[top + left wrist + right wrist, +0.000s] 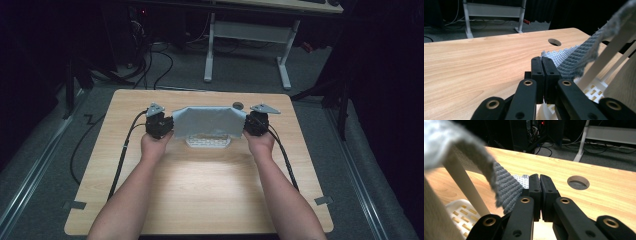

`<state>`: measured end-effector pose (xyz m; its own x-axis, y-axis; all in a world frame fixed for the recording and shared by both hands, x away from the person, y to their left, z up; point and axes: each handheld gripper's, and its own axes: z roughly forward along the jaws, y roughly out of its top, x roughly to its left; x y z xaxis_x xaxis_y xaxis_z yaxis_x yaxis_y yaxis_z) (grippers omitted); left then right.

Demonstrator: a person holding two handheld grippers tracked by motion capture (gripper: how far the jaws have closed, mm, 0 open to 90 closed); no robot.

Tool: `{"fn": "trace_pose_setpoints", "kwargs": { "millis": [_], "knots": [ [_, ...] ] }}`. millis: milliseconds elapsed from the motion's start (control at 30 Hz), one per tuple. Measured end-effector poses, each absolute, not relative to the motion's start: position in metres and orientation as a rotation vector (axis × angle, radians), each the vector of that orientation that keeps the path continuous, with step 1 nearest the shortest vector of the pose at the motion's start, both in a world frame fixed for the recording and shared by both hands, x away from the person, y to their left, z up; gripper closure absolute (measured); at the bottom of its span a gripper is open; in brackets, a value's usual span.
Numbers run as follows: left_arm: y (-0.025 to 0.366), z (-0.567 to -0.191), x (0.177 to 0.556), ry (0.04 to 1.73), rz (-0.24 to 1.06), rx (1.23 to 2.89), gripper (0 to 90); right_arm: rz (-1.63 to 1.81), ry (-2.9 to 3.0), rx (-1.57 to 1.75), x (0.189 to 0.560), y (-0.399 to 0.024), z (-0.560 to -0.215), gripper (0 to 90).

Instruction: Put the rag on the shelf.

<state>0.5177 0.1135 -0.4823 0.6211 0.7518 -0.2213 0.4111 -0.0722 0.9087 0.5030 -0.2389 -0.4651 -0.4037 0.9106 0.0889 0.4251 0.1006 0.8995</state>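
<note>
A grey-blue knitted cloth [210,120] hangs stretched between my two grippers, draped over a white slotted rack [208,142] near the back of the wooden table [200,190]. My left gripper [171,130] is shut on the cloth's left end, my right gripper [246,127] on its right end. In the left gripper view, the left gripper [541,60] has its jaws pressed together, and the cloth [574,60] rises to the right over a white bar [609,50]. In the right gripper view, the right gripper [539,177] pinches the cloth [506,187] above the rack's base [461,212].
A round cable hole [238,105] lies in the table just behind the cloth. A white desk frame [245,45] and cables stand on the floor beyond the table's far edge. Each gripper's cable trails down along the table toward the near edge.
</note>
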Motion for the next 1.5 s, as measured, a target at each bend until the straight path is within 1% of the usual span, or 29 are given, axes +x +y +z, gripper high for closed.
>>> {"fn": "trace_pose_setpoints", "kwargs": {
  "millis": [167, 233, 267, 300, 333, 400, 500, 700, 1167, 1500],
  "knots": [
    [0.113, -0.485, 0.515, 0.956, 0.371, 1.708, 89.1, 1.259, 1.890, 1.311, 0.501, -0.240, -0.471, 88.2],
    [0.113, -0.485, 0.513, 0.957, 0.379, 1.712, 87.7, 1.247, 1.899, 1.318, 0.501, -0.239, -0.474, 85.1],
    [0.114, -0.485, 0.513, 0.964, 0.380, 1.709, 85.3, 1.242, 1.902, 1.318, 0.501, -0.239, -0.474, 82.6],
    [0.114, -0.485, 0.513, 0.964, 0.380, 1.709, 81.2, 1.242, 1.902, 1.318, 0.501, -0.239, -0.474, 82.6],
    [0.117, -0.484, 0.513, 0.982, 0.396, 1.700, 77.9, 1.234, 1.903, 1.313, 0.501, -0.240, -0.473, 77.2],
    [0.119, -0.483, 0.512, 0.995, 0.409, 1.690, 71.9, 1.236, 1.899, 1.321, 0.500, -0.241, -0.471, 75.4],
    [0.123, -0.480, 0.512, 1.010, 0.432, 1.688, 66.4, 1.236, 1.885, 1.315, 0.500, -0.244, -0.467, 72.3],
    [0.131, -0.473, 0.509, 1.024, 0.478, 1.688, 64.8, 1.220, 1.857, 1.309, 0.498, -0.253, -0.459, 68.6],
    [0.150, -0.464, 0.498, 1.054, 0.530, 1.683, 64.0, 1.184, 1.845, 1.293, 0.487, -0.266, -0.444, 67.8],
    [0.161, -0.459, 0.474, 1.079, 0.560, 1.662, 63.6, 1.188, 1.842, 1.276, 0.460, -0.274, -0.439, 67.4]
  ]
}}
